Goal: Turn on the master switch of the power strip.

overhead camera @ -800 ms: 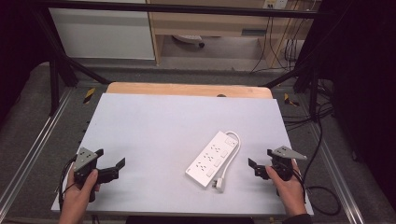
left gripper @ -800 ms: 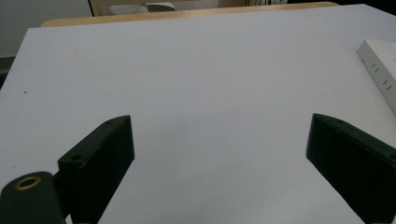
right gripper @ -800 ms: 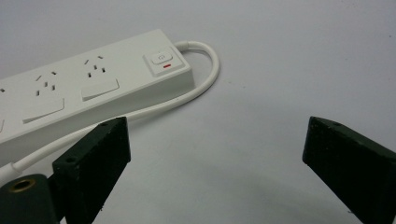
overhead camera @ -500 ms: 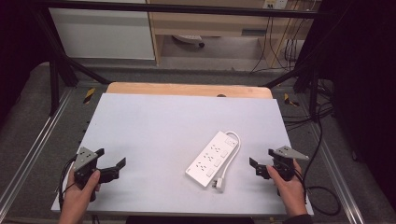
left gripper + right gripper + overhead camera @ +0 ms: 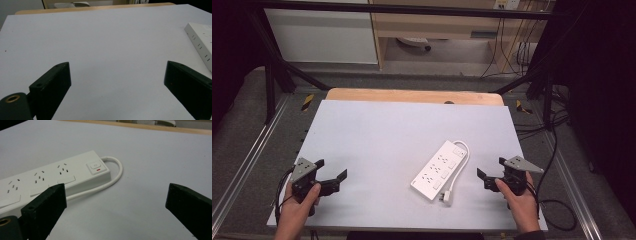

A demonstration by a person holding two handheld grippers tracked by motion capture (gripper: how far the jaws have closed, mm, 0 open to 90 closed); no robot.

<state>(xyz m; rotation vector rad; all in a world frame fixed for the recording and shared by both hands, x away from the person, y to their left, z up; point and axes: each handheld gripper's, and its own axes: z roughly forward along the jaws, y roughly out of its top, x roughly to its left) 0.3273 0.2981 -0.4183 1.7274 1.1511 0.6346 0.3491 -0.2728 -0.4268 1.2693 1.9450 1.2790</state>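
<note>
Both of my grippers rest low at the near edge of the white table top [image 5: 377, 130], one at each corner, which I judge a start stance: it leaves the middle free and keeps the work in plain sight between them. My left gripper [image 5: 332, 177] stands released, jaws spread wide with nothing but bare board between them in the left gripper view. My right gripper [image 5: 491, 173] is likewise released; in the right gripper view its jaws are spread wide over bare surface, and nothing is pinched. The power strip [image 5: 439, 168] lies flat right of centre, set on a diagonal, switch end away from me and toward the right. Its white cord [image 5: 455, 176] loops round the switch end and runs back along the right flank to the plug [image 5: 445, 198] at the near end, just beside the body. The strip is near my right gripper and well apart from the left, so I judge the right the natural one to reach first. Room: wide open board to the left of the strip and beyond it up to the wooden edge strip [image 5: 412, 96] at the far side. On the right the table edge is close to my right hand [image 5: 519, 202], so little margin there. The cord loop is the likeliest thing to snag.
</note>
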